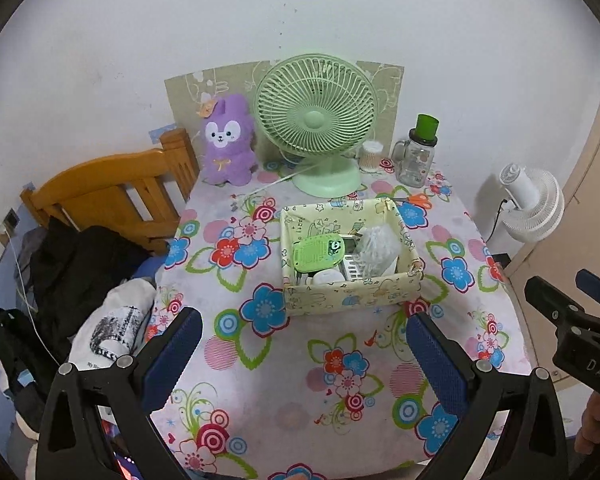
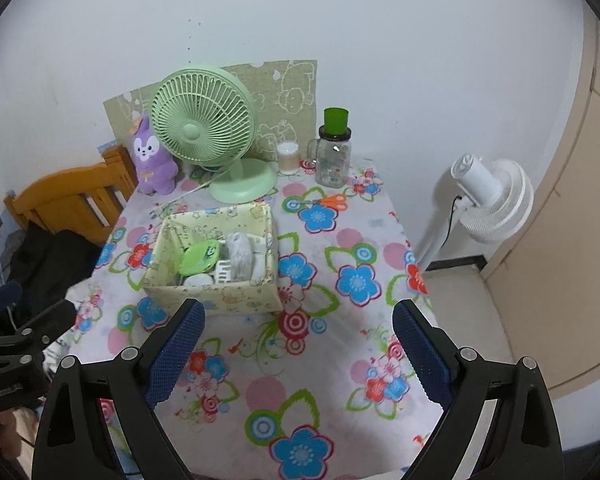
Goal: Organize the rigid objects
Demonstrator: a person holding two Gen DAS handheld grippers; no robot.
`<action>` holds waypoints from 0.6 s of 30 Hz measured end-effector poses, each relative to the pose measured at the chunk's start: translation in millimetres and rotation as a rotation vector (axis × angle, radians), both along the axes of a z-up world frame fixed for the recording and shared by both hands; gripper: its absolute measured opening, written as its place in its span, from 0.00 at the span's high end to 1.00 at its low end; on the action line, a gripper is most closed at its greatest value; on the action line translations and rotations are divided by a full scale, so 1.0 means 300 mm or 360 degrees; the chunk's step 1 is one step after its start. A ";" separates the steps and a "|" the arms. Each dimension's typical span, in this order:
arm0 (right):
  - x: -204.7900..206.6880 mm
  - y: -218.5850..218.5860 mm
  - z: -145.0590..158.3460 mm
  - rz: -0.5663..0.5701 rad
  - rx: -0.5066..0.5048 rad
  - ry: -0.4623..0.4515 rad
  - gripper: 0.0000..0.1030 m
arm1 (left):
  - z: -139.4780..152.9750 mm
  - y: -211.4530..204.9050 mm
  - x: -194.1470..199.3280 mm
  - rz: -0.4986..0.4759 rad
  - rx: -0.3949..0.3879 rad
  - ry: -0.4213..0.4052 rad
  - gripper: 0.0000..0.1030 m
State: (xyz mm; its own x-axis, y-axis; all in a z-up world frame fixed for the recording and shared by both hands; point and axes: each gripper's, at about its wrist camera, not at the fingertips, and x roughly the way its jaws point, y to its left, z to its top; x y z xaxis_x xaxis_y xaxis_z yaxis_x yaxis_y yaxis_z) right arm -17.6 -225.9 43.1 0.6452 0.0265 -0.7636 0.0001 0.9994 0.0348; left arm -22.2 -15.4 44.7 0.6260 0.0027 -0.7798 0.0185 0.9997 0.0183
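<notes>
Nearest us, the left gripper (image 1: 304,344) hangs spread wide and empty over the front of the bench (image 1: 340,400), and the right gripper (image 2: 298,334) beside it is just as wide, nothing between its blue pads. Just beyond sits the fabric box (image 1: 350,294), already loaded: a green panda case (image 1: 318,254), a clear bag of white bits (image 1: 378,246), a white round thing at the front. Further back, orange-handled scissors (image 1: 418,200) lie loose just behind the box. Then the green fan (image 1: 318,120), its cord trailing over the cloth, with a glass jar (image 1: 416,158) and a cotton swab tub (image 1: 370,156) beside it. The risk, I'd say: reaching over that soft-walled box for the scissors could snag its rim or knock the jar.
</notes>
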 end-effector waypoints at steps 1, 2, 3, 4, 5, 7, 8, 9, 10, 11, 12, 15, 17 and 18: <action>-0.005 0.001 0.002 0.0004 0.0000 0.0002 0.06 | 0.003 -0.004 -0.003 -0.0002 0.0001 -0.0001 0.00; -0.011 0.004 0.004 0.0005 -0.0005 -0.0005 0.06 | 0.005 -0.007 -0.007 -0.0005 0.0000 -0.0004 0.00; -0.014 0.005 0.007 0.0007 -0.0010 -0.0010 0.06 | 0.008 -0.013 -0.012 -0.0012 -0.0002 -0.0009 0.00; -0.017 0.005 0.010 0.0012 -0.0014 -0.0014 0.06 | 0.010 -0.018 -0.014 -0.0015 -0.0002 -0.0010 0.00; -0.020 0.005 0.013 0.0016 -0.0013 -0.0018 0.06 | 0.011 -0.020 -0.014 -0.0018 -0.0001 -0.0011 0.00; -0.022 0.002 0.017 0.0014 -0.0017 -0.0027 0.06 | 0.014 -0.024 -0.017 -0.0023 -0.0003 -0.0014 0.00; -0.022 0.000 0.019 0.0017 -0.0017 -0.0030 0.06 | 0.017 -0.027 -0.017 -0.0022 -0.0006 -0.0014 0.00; -0.023 -0.002 0.023 0.0015 -0.0019 -0.0032 0.06 | 0.019 -0.028 -0.017 -0.0021 -0.0008 -0.0017 0.00; -0.024 -0.006 0.027 0.0012 -0.0021 -0.0038 0.06 | 0.022 -0.030 -0.018 -0.0020 -0.0010 -0.0024 0.00; -0.024 -0.012 0.030 0.0012 -0.0021 -0.0045 0.06 | 0.024 -0.030 -0.018 -0.0020 -0.0010 -0.0026 0.00; -0.024 -0.014 0.034 0.0012 -0.0020 -0.0048 0.06 | 0.027 -0.031 -0.020 -0.0016 -0.0009 -0.0032 0.00; -0.023 -0.020 0.039 0.0012 -0.0021 -0.0057 0.06 | 0.036 -0.035 -0.022 -0.0007 -0.0015 -0.0054 0.00; -0.024 -0.021 0.041 0.0012 -0.0026 -0.0061 0.06 | 0.039 -0.038 -0.022 -0.0007 -0.0026 -0.0056 0.00; -0.024 -0.022 0.042 0.0015 -0.0024 -0.0063 0.06 | 0.040 -0.038 -0.020 -0.0004 -0.0027 -0.0055 0.00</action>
State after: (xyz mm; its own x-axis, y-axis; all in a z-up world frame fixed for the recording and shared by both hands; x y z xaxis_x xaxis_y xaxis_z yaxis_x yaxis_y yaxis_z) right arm -24.7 -232.6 55.8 0.6749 0.0215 -0.7376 -0.0106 0.9998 0.0195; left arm -28.2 -26.9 56.8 0.6525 -0.0122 -0.7577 0.0208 0.9998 0.0018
